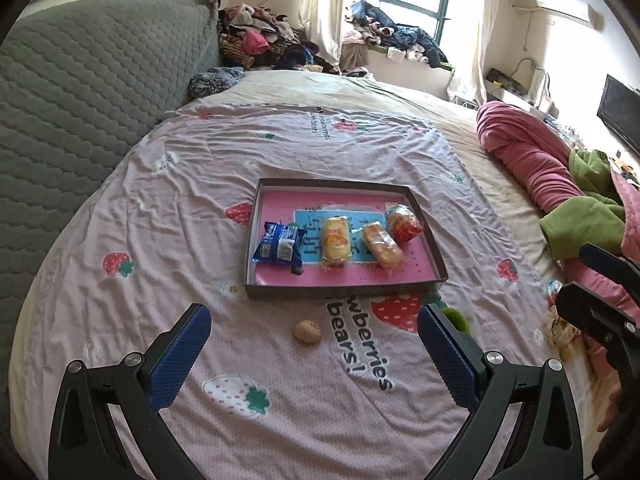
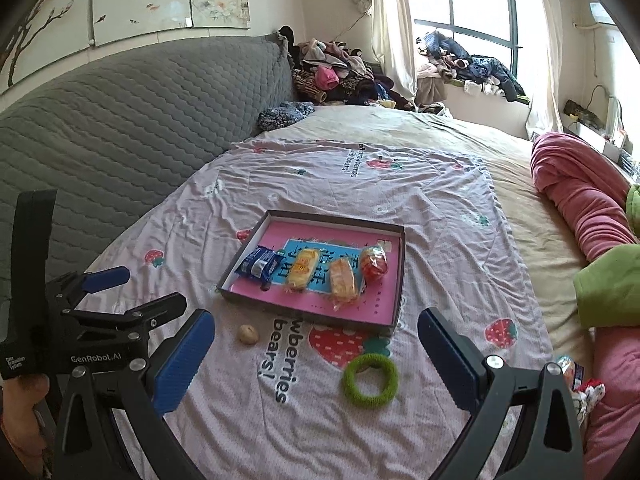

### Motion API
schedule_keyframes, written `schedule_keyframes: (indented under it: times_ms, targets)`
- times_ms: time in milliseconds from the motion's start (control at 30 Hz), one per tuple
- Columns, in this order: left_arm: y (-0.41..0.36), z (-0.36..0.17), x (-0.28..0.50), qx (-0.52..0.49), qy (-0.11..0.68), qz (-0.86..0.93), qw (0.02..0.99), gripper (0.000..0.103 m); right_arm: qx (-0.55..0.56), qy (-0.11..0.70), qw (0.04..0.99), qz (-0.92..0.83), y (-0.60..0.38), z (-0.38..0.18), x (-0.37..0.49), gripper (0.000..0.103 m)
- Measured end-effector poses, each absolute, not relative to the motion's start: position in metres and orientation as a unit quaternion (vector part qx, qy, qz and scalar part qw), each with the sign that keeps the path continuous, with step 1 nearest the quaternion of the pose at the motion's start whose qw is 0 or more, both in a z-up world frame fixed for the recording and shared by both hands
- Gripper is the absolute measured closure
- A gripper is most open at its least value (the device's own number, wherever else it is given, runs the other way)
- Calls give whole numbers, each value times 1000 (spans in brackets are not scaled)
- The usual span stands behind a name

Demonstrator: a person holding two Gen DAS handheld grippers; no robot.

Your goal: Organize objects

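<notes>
A dark shallow tray [image 1: 344, 291] [image 2: 308, 316] with a pink floor lies on the strawberry bedsheet. In it lie a blue snack pack [image 1: 280, 246] [image 2: 258, 266], a yellow pack [image 1: 336, 240] [image 2: 304, 270], an orange bread pack [image 1: 382, 244] [image 2: 343, 278] and a red-orange pack [image 1: 404, 222] [image 2: 374, 262]. A small beige nut-like object [image 1: 307, 331] [image 2: 248, 334] lies on the sheet in front of the tray. A green fuzzy ring [image 2: 370, 380] [image 1: 456, 318] lies near it. My left gripper [image 1: 314, 346] is open and empty above the beige object. My right gripper [image 2: 316, 354] is open and empty above the ring.
A grey quilted headboard [image 1: 80, 92] runs along the left. Pink and green blankets [image 1: 552, 184] [image 2: 588, 208] are piled at the right. Clothes [image 1: 260, 40] are heaped at the far corner and the window sill. A small wrapped snack [image 2: 570, 370] lies by the pink blanket.
</notes>
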State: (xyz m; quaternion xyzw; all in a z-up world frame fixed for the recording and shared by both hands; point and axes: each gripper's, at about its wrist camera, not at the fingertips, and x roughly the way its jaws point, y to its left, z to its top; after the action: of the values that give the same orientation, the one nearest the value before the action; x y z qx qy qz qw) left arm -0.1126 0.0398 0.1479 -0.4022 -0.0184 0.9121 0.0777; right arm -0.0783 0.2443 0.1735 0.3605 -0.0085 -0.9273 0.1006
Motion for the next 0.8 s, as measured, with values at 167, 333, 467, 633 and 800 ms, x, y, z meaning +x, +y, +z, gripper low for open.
schedule_keyframes:
  times_ms: [167, 333, 467, 633, 800]
  targets:
    - [35, 154, -100, -398, -19, 914, 68, 0, 357, -12, 100, -929, 241, 175, -64, 1]
    - [36, 158, -87, -398, -8, 916, 58, 0, 352, -8, 98, -931, 239, 177, -50, 1]
    - [36, 155, -82, -400, -9, 915, 60, 0, 357, -11, 99, -929, 237, 173, -44, 1]
    - [38, 147, -71, -400, -10, 914, 64, 0, 364, -14, 98, -926, 239, 162, -36, 1]
    - [38, 142, -64, -404, -10, 913, 65, 0, 364, -20, 99, -926, 242, 159, -27, 1]
